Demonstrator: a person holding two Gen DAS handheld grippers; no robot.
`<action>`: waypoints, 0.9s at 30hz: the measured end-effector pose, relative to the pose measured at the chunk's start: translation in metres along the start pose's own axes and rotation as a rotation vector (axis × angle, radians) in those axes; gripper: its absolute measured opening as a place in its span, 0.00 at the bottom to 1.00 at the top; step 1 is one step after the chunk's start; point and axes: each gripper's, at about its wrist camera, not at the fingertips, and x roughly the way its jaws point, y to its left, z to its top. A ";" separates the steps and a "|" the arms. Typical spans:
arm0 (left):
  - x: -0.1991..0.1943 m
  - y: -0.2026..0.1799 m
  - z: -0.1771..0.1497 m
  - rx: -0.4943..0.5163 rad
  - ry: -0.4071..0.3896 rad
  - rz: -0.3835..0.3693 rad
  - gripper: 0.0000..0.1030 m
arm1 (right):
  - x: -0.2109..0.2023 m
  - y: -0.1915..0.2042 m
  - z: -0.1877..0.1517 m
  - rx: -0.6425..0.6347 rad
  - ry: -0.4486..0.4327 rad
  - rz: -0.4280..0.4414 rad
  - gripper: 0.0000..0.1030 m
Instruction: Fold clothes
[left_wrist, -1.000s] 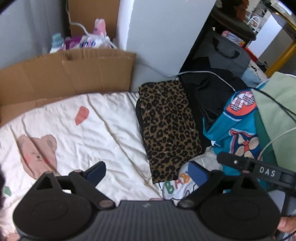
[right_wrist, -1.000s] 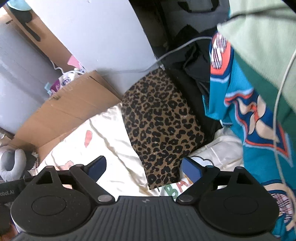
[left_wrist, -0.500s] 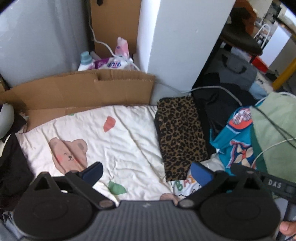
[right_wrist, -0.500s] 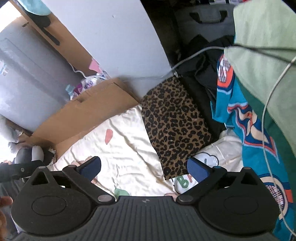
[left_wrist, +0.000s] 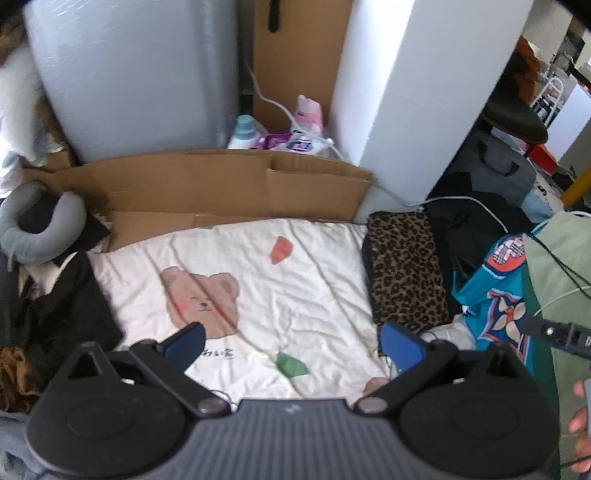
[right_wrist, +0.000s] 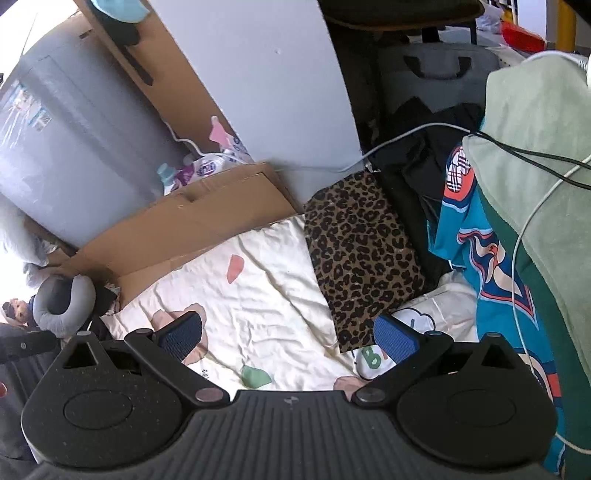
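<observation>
A folded leopard-print garment (left_wrist: 404, 271) (right_wrist: 360, 251) lies at the right edge of a cream bear-print blanket (left_wrist: 258, 295) (right_wrist: 258, 295). Right of it sit black clothes (left_wrist: 469, 229) (right_wrist: 424, 173) and a teal patterned garment (left_wrist: 495, 291) (right_wrist: 480, 258). A dark pile of clothes (left_wrist: 48, 317) lies at the blanket's left. My left gripper (left_wrist: 293, 341) hovers open above the blanket, holding nothing. My right gripper (right_wrist: 288, 336) is open too, empty, its right finger near the leopard garment's front corner.
Flattened cardboard (left_wrist: 221, 184) (right_wrist: 192, 225) borders the blanket's far side, with a grey panel (left_wrist: 133, 74) and white pillar (left_wrist: 417, 92) behind. A grey neck pillow (left_wrist: 33, 221) (right_wrist: 61, 302) lies far left. A green cushion (right_wrist: 535, 166) with cables crowds the right. Bottles (left_wrist: 243, 133) stand behind the cardboard.
Both grippers have pulled back and up from the blanket, so more of the blanket, cardboard and left-side pile shows. Both stayed open and empty.
</observation>
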 end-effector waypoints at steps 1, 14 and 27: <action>-0.003 0.006 -0.004 -0.006 -0.004 0.002 0.99 | -0.003 0.003 -0.002 -0.007 -0.001 -0.003 0.99; -0.035 0.052 -0.054 -0.062 -0.050 0.058 1.00 | -0.019 0.031 -0.030 -0.052 0.006 0.035 0.99; -0.044 0.065 -0.098 -0.124 -0.066 0.090 0.99 | -0.031 0.038 -0.053 -0.125 -0.004 0.078 0.99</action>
